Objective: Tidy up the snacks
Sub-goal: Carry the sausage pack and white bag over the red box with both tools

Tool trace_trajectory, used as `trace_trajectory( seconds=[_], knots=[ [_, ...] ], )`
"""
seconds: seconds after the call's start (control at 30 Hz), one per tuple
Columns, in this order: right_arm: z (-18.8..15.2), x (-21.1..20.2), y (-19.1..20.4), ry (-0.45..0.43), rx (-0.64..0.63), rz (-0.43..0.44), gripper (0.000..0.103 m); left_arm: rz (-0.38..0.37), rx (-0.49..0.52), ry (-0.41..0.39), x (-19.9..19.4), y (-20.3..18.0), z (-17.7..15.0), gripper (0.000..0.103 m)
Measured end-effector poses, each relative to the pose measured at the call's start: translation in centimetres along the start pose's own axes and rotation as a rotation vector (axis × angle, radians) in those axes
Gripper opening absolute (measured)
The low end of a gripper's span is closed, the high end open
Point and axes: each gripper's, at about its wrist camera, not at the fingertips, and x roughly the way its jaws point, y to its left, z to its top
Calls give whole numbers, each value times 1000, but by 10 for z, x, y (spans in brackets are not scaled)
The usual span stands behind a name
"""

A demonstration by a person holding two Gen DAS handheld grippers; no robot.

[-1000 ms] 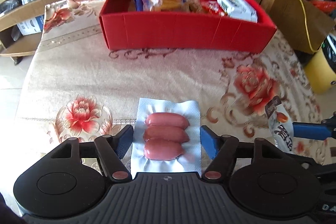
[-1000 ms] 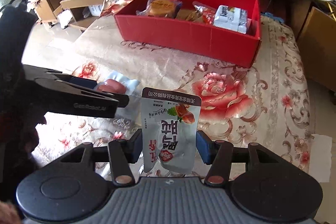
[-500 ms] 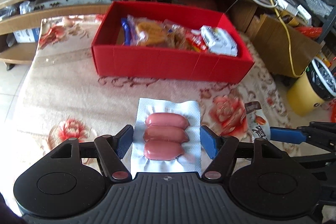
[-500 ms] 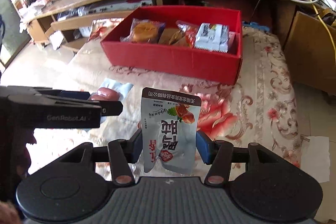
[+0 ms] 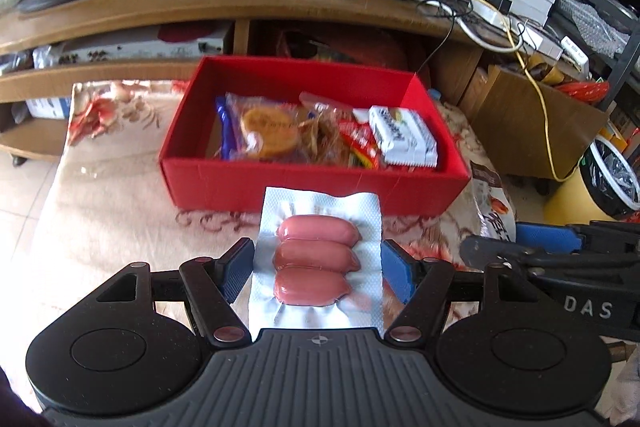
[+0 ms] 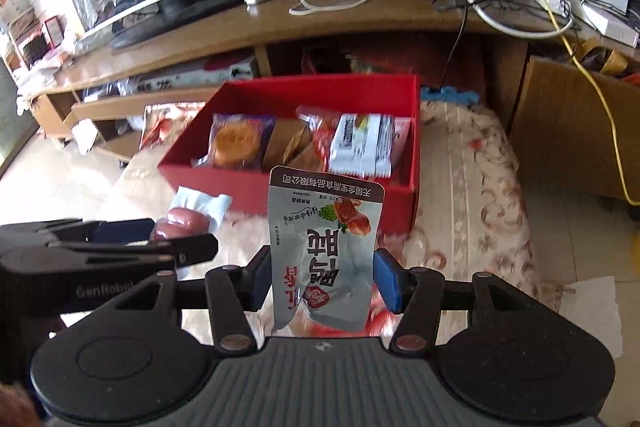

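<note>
My left gripper (image 5: 318,269) is shut on a clear pack of three pink sausages (image 5: 316,259), held off the flowered cloth. My right gripper (image 6: 322,277) is shut on a silver snack pouch (image 6: 324,251) with red print, standing upright between its blue pads. Ahead of both lies a red box (image 5: 312,183) holding several wrapped snacks, among them a round cake (image 5: 268,131) and a white packet (image 5: 402,137). In the right wrist view the red box (image 6: 288,187) is just beyond the pouch, and the left gripper (image 6: 120,247) with the sausage pack is at the left.
A flowered cloth (image 5: 112,219) covers the low table. Behind the box runs a wooden TV stand (image 5: 240,7) with cables, a router and a screen. A cardboard box (image 5: 532,131) and a yellow bin (image 5: 600,179) stand at the right.
Both grippers have risen with their packs and tilted up, so the box sits lower in view and its contents and the TV stand show more.
</note>
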Motion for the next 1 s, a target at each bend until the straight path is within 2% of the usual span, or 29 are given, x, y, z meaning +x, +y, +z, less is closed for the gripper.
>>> trace_trajectory(
  seconds=[0.43,1.0],
  knots=[
    [42,13,-11,-48,51,-9,51,23,2,-79,10,-7,46,74],
    [89,61,-22,-40,96,-12,51,83,-6,-77,51,-3,85,74]
  ],
)
